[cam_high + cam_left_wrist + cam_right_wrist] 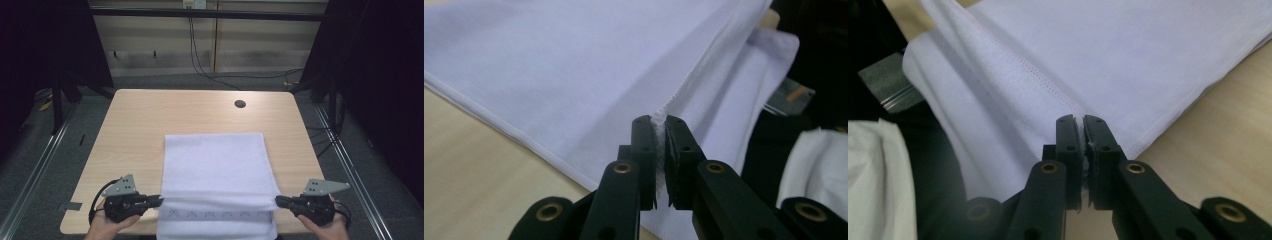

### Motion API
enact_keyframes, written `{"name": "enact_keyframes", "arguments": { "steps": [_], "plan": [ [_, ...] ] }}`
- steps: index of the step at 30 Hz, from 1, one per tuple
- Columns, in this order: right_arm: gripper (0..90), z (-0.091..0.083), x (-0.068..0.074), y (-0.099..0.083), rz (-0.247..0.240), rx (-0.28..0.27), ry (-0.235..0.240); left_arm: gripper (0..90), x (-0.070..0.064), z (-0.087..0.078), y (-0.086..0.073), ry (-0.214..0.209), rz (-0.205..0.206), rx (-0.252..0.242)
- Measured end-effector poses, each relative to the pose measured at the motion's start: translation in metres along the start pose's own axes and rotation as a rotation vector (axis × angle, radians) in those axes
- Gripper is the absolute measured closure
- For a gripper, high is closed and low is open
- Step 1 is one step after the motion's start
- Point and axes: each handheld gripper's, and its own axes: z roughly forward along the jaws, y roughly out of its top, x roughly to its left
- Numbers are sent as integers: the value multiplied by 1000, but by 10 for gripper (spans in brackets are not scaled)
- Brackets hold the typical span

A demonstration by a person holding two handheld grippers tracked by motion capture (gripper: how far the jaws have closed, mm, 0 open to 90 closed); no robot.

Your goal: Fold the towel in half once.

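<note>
Left claw point(159, 201) and right claw point(278, 201) each pinch a side hem of the white towel point(215, 165) stretched between them, likely for folding on the worktop point(135, 125).

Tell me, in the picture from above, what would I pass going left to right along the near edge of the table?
The person's left hand → left gripper, clamped on the white towel's edge → the towel → right gripper, clamped on its other edge → right hand.
</note>
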Motion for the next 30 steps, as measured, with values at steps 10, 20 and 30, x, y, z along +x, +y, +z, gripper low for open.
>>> {"name": "enact_keyframes", "arguments": {
  "steps": [10,20,30],
  "plan": [
    [797,-2,13,-30,-14,108,100,799,-13,-7,-16,-103,5,35],
    [734,-11,4,-20,13,10,81,683,6,5,-2,-81,-21,12],
    [715,78,-59,49,-9,36,25,699,86,69,44,104,-101,31]
  ]
}}
